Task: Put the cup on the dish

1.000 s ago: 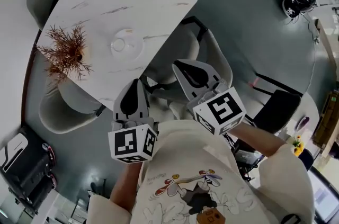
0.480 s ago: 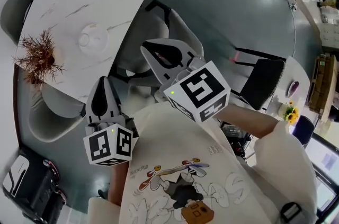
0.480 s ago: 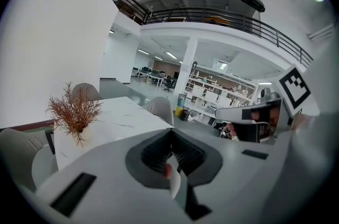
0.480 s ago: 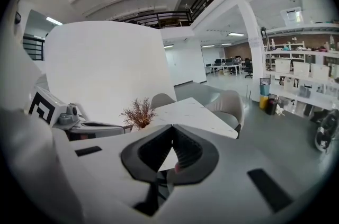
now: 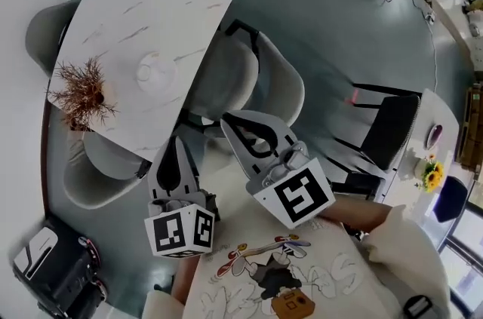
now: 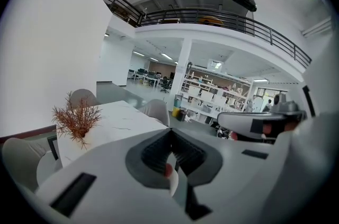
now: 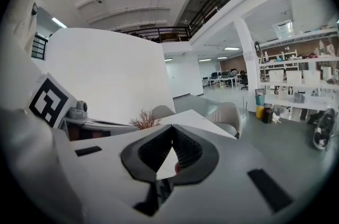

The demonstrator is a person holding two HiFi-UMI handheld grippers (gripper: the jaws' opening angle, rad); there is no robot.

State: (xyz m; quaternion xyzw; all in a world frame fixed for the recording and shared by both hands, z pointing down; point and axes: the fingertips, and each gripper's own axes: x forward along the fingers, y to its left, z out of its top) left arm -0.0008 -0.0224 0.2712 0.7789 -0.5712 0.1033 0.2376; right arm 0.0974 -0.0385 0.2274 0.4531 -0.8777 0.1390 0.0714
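Note:
A white marble table stands at the upper left of the head view. On it lies a round pale dish with what looks like a small clear cup sitting on it; the detail is too fine to be sure. My left gripper hangs off the table's near edge, held close to the person's chest, shut and empty. My right gripper is beside it over a chair, also shut and empty. In the left gripper view the jaws meet with nothing between them. The same holds in the right gripper view.
A dried brown plant stands on the table's left side, left of the dish. Grey chairs surround the table. A black chair is to the right and a black device lies on the floor at the lower left.
The head view has swung, so the table sits further right and lower in the frame. Both grippers stay shut, empty and close to the body.

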